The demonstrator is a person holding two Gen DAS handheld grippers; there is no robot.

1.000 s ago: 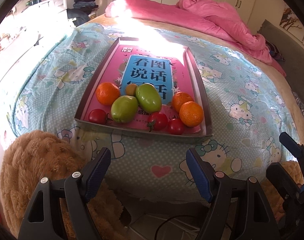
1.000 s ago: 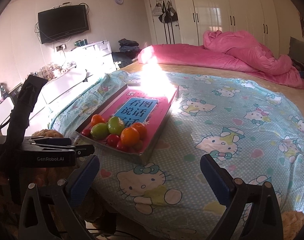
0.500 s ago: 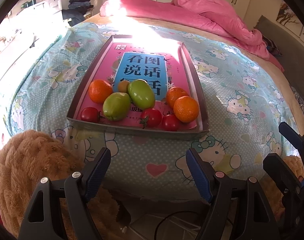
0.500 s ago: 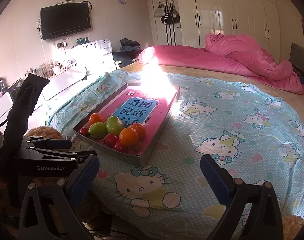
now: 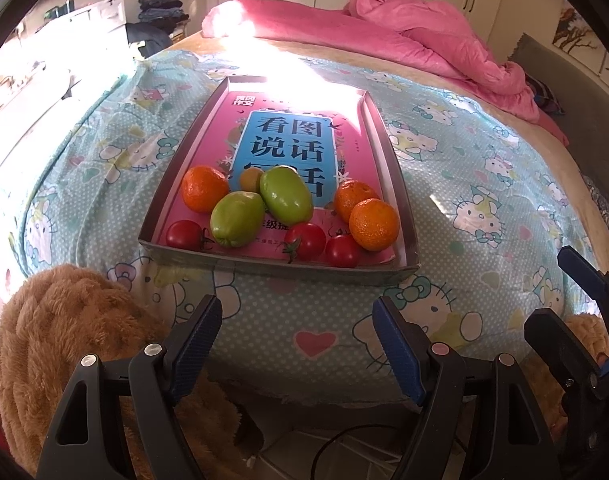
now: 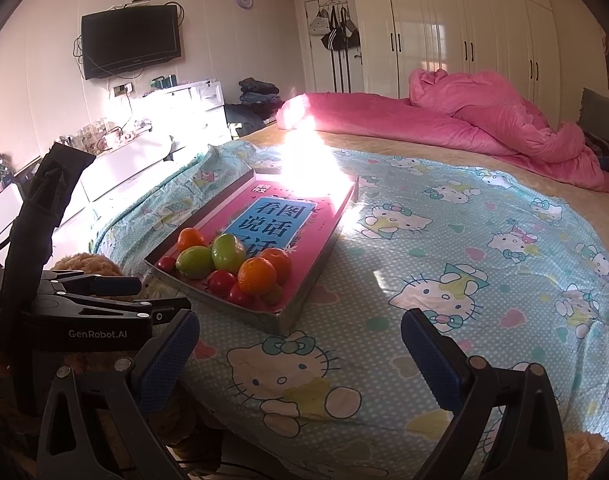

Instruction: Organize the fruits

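A shallow box tray (image 5: 404,216) (image 6: 300,308) with a pink book inside lies on the bed. At its near end lie three oranges (image 5: 373,224) (image 6: 256,276), two green fruits (image 5: 237,219) (image 6: 194,262), three red tomatoes (image 5: 305,240) (image 6: 221,282) and a small yellowish fruit (image 5: 250,178). My left gripper (image 5: 296,332) is open and empty, below the tray's near edge at the bed's edge. My right gripper (image 6: 300,344) is open and empty, over the sheet to the right of the tray. The left gripper's body shows at the left of the right wrist view.
The bed has a blue cartoon-cat sheet (image 5: 484,184) (image 6: 464,264) and a pink duvet (image 5: 404,40) (image 6: 484,136) at the far side. A brown plush toy (image 5: 64,340) sits at the bed's near left edge. A white dresser (image 6: 144,152) stands left of the bed.
Both views have shifted slightly; the tray sits a little lower and closer in the left wrist view. Both grippers stay open and the fruits have not moved.
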